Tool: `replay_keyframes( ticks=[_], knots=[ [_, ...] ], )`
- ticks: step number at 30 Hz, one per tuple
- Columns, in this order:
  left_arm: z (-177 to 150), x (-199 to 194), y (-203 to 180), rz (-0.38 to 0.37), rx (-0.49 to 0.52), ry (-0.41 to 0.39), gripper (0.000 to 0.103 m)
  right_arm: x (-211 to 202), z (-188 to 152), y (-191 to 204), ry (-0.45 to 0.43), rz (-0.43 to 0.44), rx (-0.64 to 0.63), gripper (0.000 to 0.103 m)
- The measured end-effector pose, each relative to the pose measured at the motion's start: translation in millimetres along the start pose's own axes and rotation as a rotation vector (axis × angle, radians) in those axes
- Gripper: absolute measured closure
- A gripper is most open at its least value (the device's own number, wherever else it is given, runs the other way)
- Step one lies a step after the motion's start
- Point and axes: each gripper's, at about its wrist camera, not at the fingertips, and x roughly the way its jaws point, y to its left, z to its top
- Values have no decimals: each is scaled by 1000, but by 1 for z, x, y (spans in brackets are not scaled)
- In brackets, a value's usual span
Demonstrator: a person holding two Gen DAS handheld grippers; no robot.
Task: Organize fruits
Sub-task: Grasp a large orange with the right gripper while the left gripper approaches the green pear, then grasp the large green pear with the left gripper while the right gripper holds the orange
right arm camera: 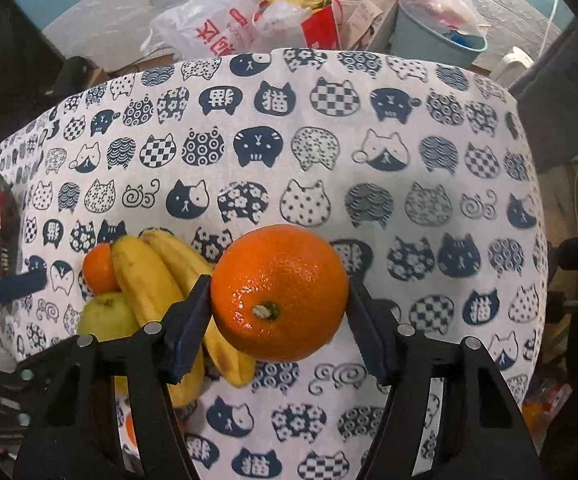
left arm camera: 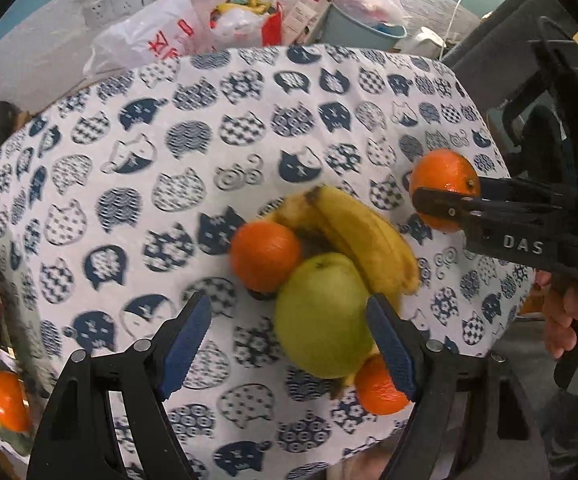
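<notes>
A heap of fruit lies on the cat-print tablecloth [left arm camera: 137,184]: two bananas [left arm camera: 353,236], an orange [left arm camera: 265,256], a green apple [left arm camera: 321,316] and a second orange [left arm camera: 377,388] at its near side. My left gripper [left arm camera: 289,344] hangs open above the apple. Its right pad is at the apple's edge and its left pad stands well clear. My right gripper [right arm camera: 279,316] is shut on a large orange [right arm camera: 279,292], held above the cloth to the right of the bananas [right arm camera: 157,280]. The left wrist view shows that held orange [left arm camera: 443,184] at right.
At the table's left edge a tray [left arm camera: 13,344] holds red fruit and an orange. Behind the far edge are plastic bags [right arm camera: 209,28] and a blue-grey bucket [right arm camera: 433,40]. A person's hand [left arm camera: 569,320] grips the right tool's handle.
</notes>
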Motion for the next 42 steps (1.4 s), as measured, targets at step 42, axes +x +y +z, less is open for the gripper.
replay_keyframes(
  ticks=[42],
  knots=[
    [-26,7,1,33,59,-43,35,-32,-3,17,-60,57,-39,37]
  ],
)
